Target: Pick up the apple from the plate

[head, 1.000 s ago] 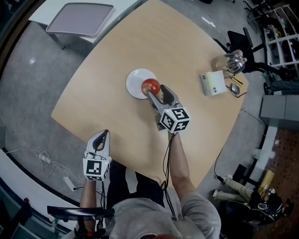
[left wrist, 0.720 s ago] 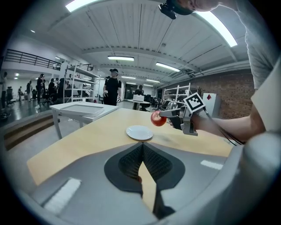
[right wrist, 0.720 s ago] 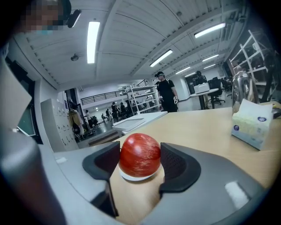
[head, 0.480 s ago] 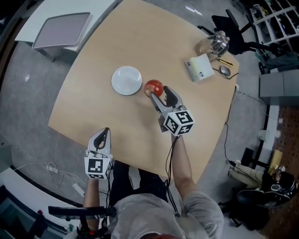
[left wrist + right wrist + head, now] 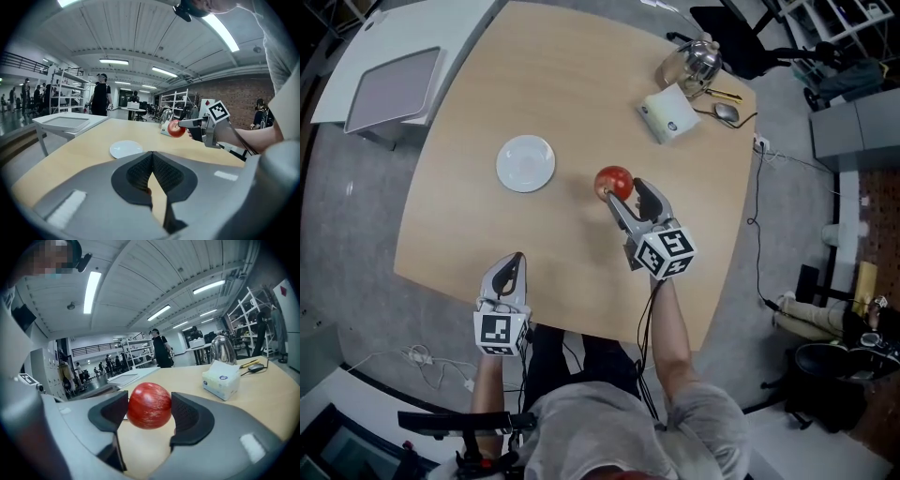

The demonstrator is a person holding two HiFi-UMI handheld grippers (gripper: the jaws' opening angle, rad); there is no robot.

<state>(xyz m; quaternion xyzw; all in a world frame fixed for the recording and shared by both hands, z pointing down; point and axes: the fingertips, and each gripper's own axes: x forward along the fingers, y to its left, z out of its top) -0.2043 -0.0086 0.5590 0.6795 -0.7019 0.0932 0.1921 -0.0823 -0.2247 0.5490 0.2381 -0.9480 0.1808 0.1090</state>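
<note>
Apple (image 5: pixel 613 181) now off plate (image 5: pixel 526 163), flanks covered

L tongs (image 5: pixel 152 157): jaws together, low over desk (image 5: pixel 65 154). White plate (image 5: pixel 125 149) ahead on desk. Further rt, R tongs (image 5: pixel 182 125) grip red apple (image 5: pixel 175 129), clear of plate.

The red apple (image 5: pixel 613 180) is held in the air between the right gripper (image 5: pixel 623 191) jaws, well right of the round white plate (image 5: pixel 526 163).
</note>
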